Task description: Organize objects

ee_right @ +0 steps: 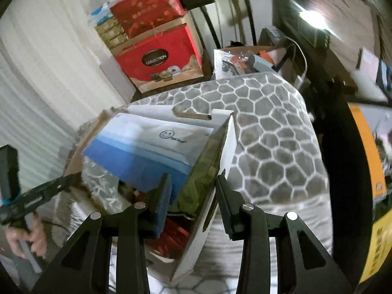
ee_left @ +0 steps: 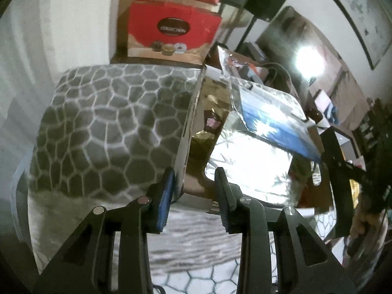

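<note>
Left gripper (ee_left: 194,183): jaws part closed, clamped on the left wall of the box (ee_left: 182,132). Right gripper (ee_right: 193,188): jaws part closed, clamped on the box's right wall. The box sits on a patterned blanket (ee_right: 269,132), a blue-white packet (ee_right: 147,147) inside.

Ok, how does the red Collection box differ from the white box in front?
The red Collection box is closed; the white box is open, a blue-and-white packet inside. The red Collection box stands beyond the blanket under another red box; the white box is over the blanket. Both are rectangular.
</note>
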`<state>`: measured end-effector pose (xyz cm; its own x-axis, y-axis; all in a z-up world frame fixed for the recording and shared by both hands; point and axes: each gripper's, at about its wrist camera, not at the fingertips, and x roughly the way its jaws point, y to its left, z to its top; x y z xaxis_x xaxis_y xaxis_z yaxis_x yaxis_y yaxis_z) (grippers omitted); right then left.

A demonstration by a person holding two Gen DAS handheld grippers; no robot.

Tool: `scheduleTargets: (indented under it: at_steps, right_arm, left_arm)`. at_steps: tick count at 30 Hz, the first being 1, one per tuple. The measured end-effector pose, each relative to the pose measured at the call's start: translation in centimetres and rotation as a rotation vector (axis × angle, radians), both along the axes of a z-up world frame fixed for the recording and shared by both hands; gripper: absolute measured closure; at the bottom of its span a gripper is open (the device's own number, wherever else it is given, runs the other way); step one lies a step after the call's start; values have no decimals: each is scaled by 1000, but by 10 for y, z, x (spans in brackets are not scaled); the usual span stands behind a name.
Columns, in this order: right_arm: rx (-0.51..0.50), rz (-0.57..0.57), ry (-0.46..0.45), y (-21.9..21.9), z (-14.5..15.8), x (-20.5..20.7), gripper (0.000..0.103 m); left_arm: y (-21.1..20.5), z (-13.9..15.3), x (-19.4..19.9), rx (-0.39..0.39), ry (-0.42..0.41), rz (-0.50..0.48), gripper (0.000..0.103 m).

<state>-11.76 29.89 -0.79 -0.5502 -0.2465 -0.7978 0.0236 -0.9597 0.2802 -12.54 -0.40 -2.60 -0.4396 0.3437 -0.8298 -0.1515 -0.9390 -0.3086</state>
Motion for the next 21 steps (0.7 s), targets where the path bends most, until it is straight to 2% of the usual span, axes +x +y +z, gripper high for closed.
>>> scheduleTargets:
  at_steps: [6,21]
  right_arm:
    - [37,15,5,-5,-1,-21,64]
    - [70,35,20,-18,-2,-33,64]
  left_arm:
    - [1,-5,20,19,-4,30,73]
    - [-4,-7,26,56,-25,63,73]
